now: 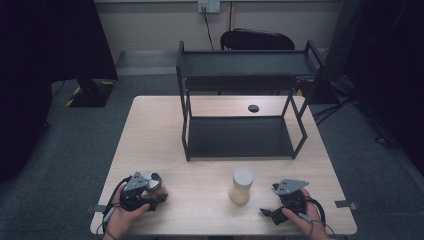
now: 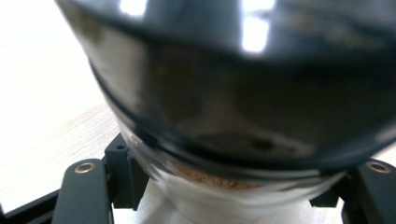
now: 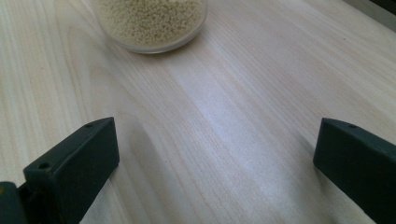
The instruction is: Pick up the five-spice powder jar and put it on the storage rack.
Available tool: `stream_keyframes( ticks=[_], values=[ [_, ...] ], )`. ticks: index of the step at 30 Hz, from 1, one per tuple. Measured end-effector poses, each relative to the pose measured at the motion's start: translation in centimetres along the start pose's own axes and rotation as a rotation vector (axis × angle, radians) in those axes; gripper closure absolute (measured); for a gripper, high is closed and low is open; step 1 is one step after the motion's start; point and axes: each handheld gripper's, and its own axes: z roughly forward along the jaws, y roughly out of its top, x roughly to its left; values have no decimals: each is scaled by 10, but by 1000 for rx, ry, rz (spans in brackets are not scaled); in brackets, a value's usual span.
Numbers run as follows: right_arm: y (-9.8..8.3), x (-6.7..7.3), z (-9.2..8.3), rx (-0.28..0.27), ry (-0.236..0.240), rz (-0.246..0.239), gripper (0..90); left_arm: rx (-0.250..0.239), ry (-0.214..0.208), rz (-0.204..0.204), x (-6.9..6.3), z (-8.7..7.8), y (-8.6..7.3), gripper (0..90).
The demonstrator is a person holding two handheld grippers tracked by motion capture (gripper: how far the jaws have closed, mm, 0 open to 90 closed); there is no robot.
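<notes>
Dark-lidded jar (image 1: 156, 186), clear glass, brownish powder inside, clamped between the jaws of the left gripper (image 1: 150, 192) near the table's front-left edge; seen up close in the left gripper view (image 2: 233, 116), black lid toward the camera, tilt not readable. Second jar (image 1: 241, 186), clear, filled with pale yellow grains (image 3: 152, 21), white-lidded, stood upright on the table near its front edge, apart from the first.

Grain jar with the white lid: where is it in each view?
High view: grain jar, front centre of the tabletop.
Right gripper view: top left, beyond the open jaws.
Left gripper view: a different jar, brown contents, close up.
Shared landmark: the pale wood tabletop.
</notes>
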Motion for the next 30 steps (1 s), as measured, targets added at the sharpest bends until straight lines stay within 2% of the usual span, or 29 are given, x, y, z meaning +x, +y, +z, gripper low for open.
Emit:
stream_keyframes(
  ticks=[1, 6, 7, 12, 23, 30],
  values=[
    [0, 0, 0, 0, 0, 0, 0, 7, 8, 13, -2, 0, 3, 303],
    [0, 0, 0, 1, 0, 1, 0, -10, 4, 16, -1, -1, 9, 304],
    [0, 0, 0, 0, 0, 1, 0, -6, 5, 24, -3, -1, 16, 304],
    [0, 0, 0, 0, 0, 0, 0, 10, -22, 39, -4, 4, 34, 304],
    [0, 0, 0, 0, 0, 0, 0, 9, -84, 66, -4, 20, 71, 304],
    [0, 0, 0, 0, -1, 1, 0, 27, -111, 99, -7, 30, 101, 304]
  ],
)
